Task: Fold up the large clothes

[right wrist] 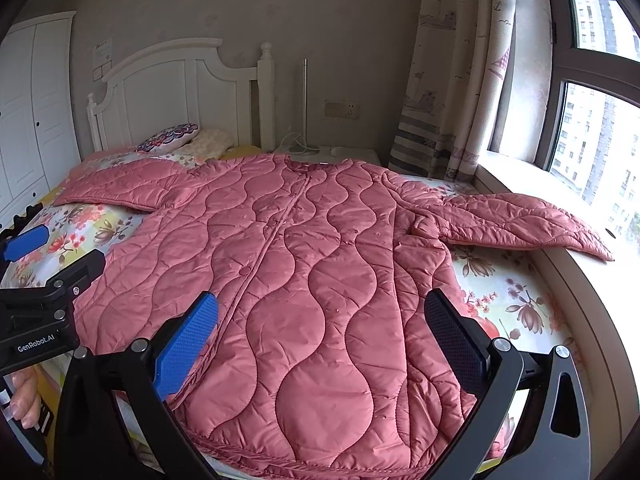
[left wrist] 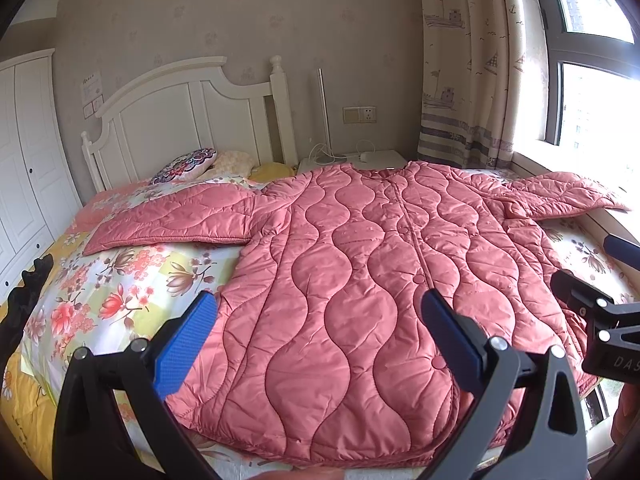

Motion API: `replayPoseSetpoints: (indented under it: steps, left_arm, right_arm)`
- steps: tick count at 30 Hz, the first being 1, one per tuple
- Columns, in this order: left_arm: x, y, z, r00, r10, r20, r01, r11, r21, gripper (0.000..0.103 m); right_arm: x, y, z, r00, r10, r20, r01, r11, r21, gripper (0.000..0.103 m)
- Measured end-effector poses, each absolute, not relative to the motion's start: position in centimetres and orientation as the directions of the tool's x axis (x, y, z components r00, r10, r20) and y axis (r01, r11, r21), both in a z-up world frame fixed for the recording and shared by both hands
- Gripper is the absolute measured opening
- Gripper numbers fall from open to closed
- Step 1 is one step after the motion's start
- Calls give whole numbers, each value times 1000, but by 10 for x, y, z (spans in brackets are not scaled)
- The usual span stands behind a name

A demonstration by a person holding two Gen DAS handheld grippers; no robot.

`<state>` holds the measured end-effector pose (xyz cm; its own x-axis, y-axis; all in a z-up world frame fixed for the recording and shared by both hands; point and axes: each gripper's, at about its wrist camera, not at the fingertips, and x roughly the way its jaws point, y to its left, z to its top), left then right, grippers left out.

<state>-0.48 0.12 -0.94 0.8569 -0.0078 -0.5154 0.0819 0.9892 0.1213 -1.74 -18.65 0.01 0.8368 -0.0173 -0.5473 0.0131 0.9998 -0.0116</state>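
- One wardrobe (left wrist: 24, 152) stands at the far left, beside one white headboard (left wrist: 176, 120).
- One patterned pillow (left wrist: 186, 166) lies at the head of the bed, clear of the work area.
- One floral bedsheet (left wrist: 120, 280) serves as the flat folding surface.
- The left gripper (left wrist: 316, 336) hovers over the hem with its jaws wide apart, holding nothing, probably ready to pick an edge.
- One pink quilted jacket (left wrist: 360, 280) lies front-up across the bed, closed down the middle, likely spread flat so folds come out even.
- Its two sleeves point outward: left sleeve (left wrist: 172, 220) on the sheet, right sleeve (right wrist: 520, 220) reaching onto the window sill (right wrist: 532, 176).
- The right gripper (right wrist: 320, 336) also hangs over the hem, spread wide and empty.
- One curtain (right wrist: 448, 80) hangs by the window.
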Motion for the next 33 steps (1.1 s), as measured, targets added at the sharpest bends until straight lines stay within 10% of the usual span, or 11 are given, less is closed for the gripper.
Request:
replayPoseSetpoints:
  steps: [33]
  left_arm:
    - [-5,9,-19,844,0,-536,70,991,110,101]
  right_arm:
    - [-17,-181,-7,830,-10,-558,5,1000,-10,99]
